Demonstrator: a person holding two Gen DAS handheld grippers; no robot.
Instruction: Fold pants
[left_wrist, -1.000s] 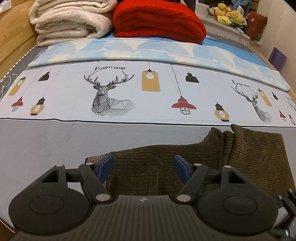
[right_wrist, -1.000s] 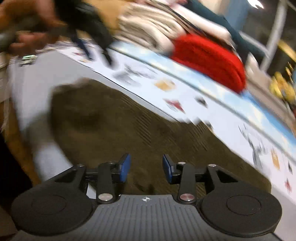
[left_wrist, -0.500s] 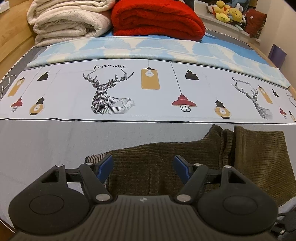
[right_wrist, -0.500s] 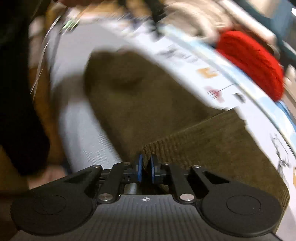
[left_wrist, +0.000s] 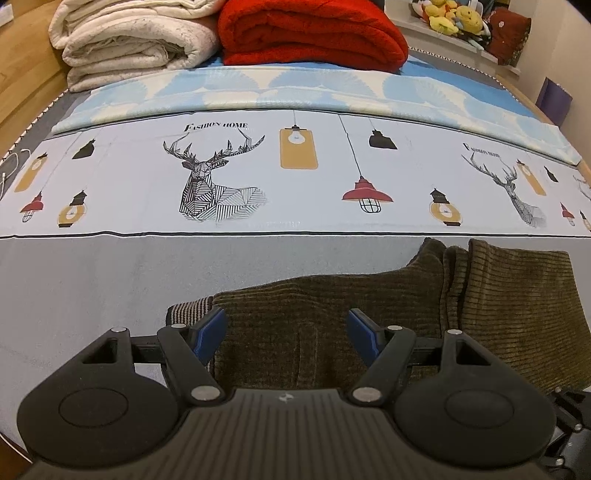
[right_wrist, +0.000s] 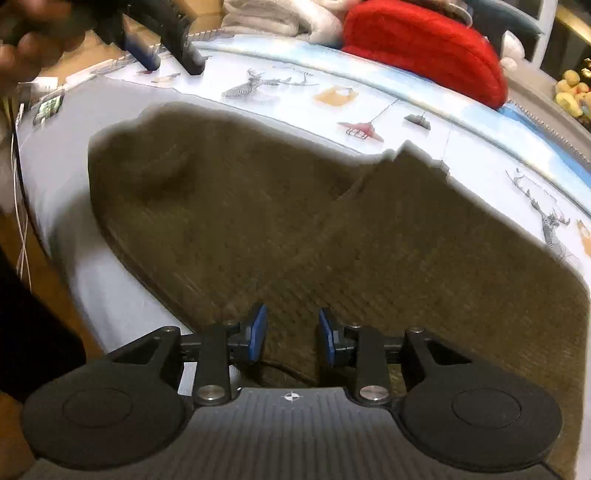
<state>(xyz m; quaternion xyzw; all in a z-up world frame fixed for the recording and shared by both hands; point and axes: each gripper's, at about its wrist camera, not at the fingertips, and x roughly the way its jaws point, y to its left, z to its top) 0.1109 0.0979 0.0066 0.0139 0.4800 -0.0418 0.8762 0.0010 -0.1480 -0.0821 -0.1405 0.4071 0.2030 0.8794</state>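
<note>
Half a second ago my right gripper (right_wrist: 291, 334) was pinched shut on a trouser edge; now its blue pads stand apart with nothing between them, low over the olive-brown ribbed corduroy pants (left_wrist: 369, 317). The pants lie on the grey part of the bed sheet (left_wrist: 92, 277), one section folded over at the right. My left gripper (left_wrist: 288, 332) stays wide open above the striped waistband (left_wrist: 188, 310). The sheet's printed band reads "FASHION HOME" (left_wrist: 216, 126) over a geometric deer. Behind sit a fluffy red folded blanket (left_wrist: 310, 33) and a cream quilt (left_wrist: 129, 40).
</note>
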